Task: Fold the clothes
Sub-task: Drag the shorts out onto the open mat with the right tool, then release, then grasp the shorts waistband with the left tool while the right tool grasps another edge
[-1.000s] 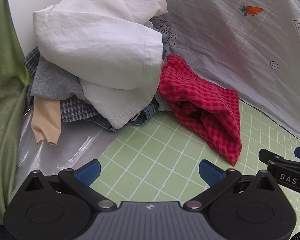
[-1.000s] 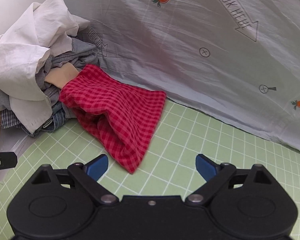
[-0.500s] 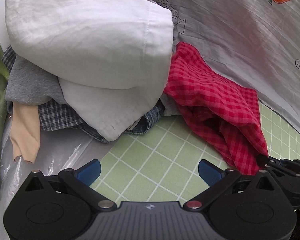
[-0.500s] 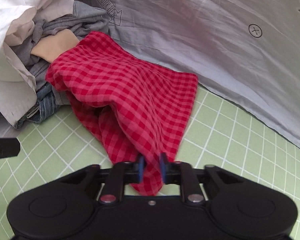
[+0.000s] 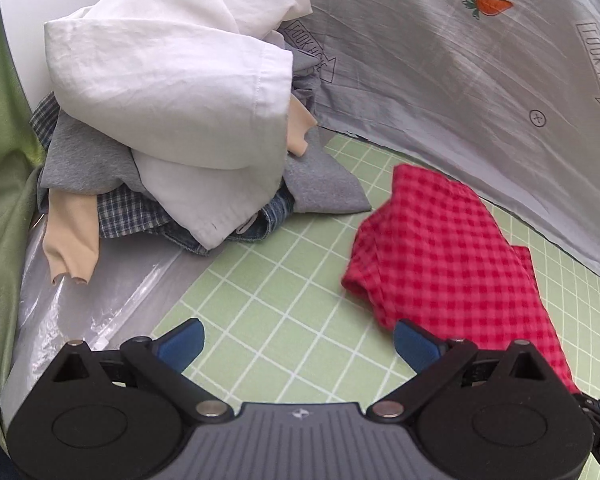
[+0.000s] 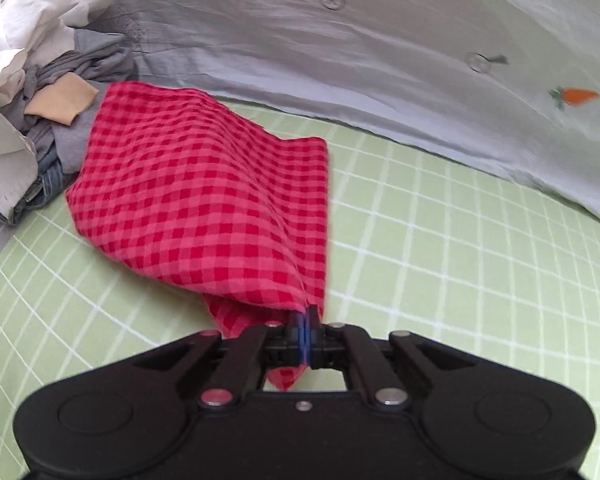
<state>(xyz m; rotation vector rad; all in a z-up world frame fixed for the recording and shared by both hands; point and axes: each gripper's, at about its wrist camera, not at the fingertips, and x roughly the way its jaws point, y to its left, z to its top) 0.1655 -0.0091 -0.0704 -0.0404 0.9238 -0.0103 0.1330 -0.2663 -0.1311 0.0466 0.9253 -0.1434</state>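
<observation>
A red checked cloth (image 6: 204,200) lies bunched on the green grid mat (image 6: 460,264); it also shows in the left wrist view (image 5: 448,248), clear of the clothes pile. My right gripper (image 6: 305,324) is shut on the cloth's near corner and holds that corner up off the mat. My left gripper (image 5: 296,344) is open and empty over the mat, with the cloth's edge just beyond its right fingertip (image 5: 414,344).
A pile of clothes (image 5: 172,112) sits at the left: white shirt on top, grey, beige, blue plaid and denim pieces below. A grey printed sheet (image 5: 460,60) rises behind the mat. Clear plastic (image 5: 80,300) lies at the mat's left edge.
My right gripper closed on the red cloth's corner and pulled it right, away from the pile. The left gripper drew back and stayed open.
</observation>
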